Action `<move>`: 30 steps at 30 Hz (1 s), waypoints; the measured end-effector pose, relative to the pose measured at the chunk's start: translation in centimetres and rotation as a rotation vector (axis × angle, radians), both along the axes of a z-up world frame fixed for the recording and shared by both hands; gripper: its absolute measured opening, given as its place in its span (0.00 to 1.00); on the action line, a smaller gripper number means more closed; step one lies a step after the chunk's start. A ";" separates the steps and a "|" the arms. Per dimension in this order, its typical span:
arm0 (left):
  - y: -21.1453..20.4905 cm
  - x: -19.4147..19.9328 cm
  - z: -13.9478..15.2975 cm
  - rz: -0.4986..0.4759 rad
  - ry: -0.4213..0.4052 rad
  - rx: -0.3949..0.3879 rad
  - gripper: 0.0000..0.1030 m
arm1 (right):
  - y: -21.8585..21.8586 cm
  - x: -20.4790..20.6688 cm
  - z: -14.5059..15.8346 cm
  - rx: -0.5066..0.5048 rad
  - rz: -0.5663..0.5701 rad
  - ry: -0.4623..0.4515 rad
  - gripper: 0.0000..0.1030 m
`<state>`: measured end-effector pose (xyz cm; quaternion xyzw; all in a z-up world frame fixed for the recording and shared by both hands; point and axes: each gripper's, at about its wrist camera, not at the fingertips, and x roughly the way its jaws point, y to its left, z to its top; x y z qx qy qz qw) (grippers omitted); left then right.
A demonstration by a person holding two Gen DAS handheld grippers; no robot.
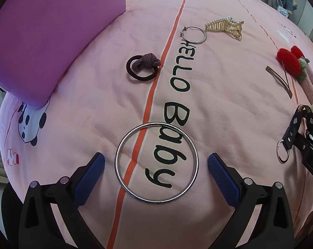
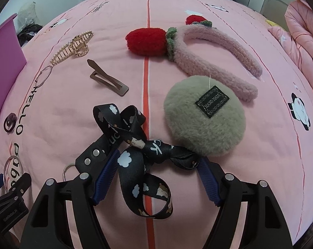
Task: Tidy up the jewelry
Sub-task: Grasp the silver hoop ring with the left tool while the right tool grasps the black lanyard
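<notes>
We are holding our left gripper (image 1: 156, 161) wide over the large silver metal bangle (image 1: 156, 162) lying flat on the pink printed bedspread (image 1: 229, 95), pads apart from it. Our right gripper (image 2: 157, 167) is straddling the bunched black cloud-print lanyard (image 2: 133, 143), jaws wide; whether its pads are touching, we cannot tell.

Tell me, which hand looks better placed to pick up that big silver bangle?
Left, probably. The left gripper has its open blue fingers on either side of the silver bangle, while the right gripper straddles the black lanyard.
</notes>
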<state>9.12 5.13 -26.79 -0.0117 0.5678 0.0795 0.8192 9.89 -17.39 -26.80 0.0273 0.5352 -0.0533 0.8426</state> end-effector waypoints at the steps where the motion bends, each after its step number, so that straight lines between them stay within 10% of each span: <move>1: 0.0 0.0 0.0 0.001 -0.003 -0.002 0.94 | 0.1 0.0 0.0 -0.003 0.000 -0.002 0.69; 11: -0.2 -1.7 1.0 -0.015 -0.048 0.043 0.69 | 0.8 -0.8 0.1 -0.027 0.042 -0.038 0.57; 18: 0.3 -2.4 1.5 -0.017 -0.060 0.009 0.68 | 1.4 -1.5 0.8 -0.007 0.078 -0.047 0.20; 30: 1.5 -2.7 3.0 -0.006 -0.060 -0.072 0.68 | -0.5 -4.0 3.6 0.143 0.083 -0.077 0.15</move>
